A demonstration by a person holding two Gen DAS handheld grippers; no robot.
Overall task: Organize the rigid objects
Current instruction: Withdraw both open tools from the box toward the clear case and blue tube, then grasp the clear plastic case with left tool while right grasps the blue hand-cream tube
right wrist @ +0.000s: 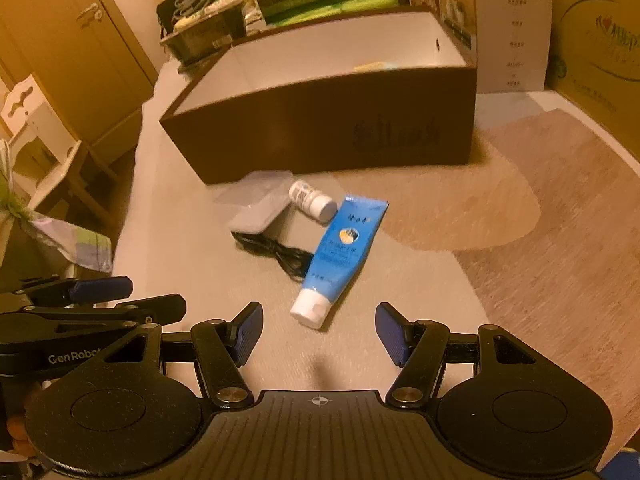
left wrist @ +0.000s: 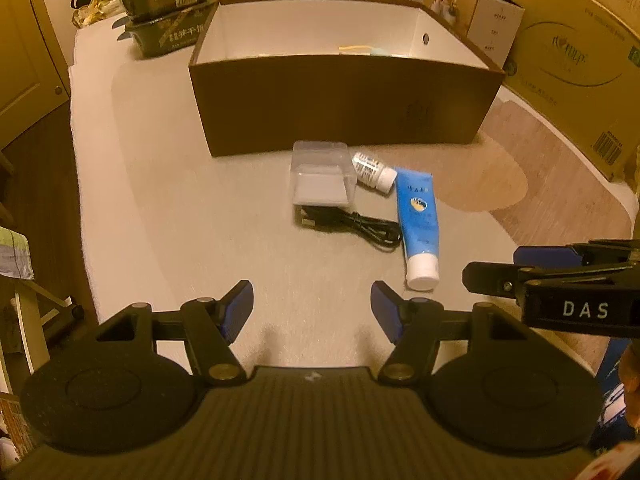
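A brown open box with a white inside stands at the back of the table. In front of it lie a clear plastic case, a small white bottle, a blue tube with a white cap and a black cable. My left gripper is open and empty, near the table's front. My right gripper is open and empty, just short of the tube's cap. It also shows at the right edge of the left wrist view.
Stacked dark trays stand at the back left. Cardboard and printed boxes line the back and right. A wood-pattern mat covers the table's right part. The table's left edge drops to the floor, with a chair beyond.
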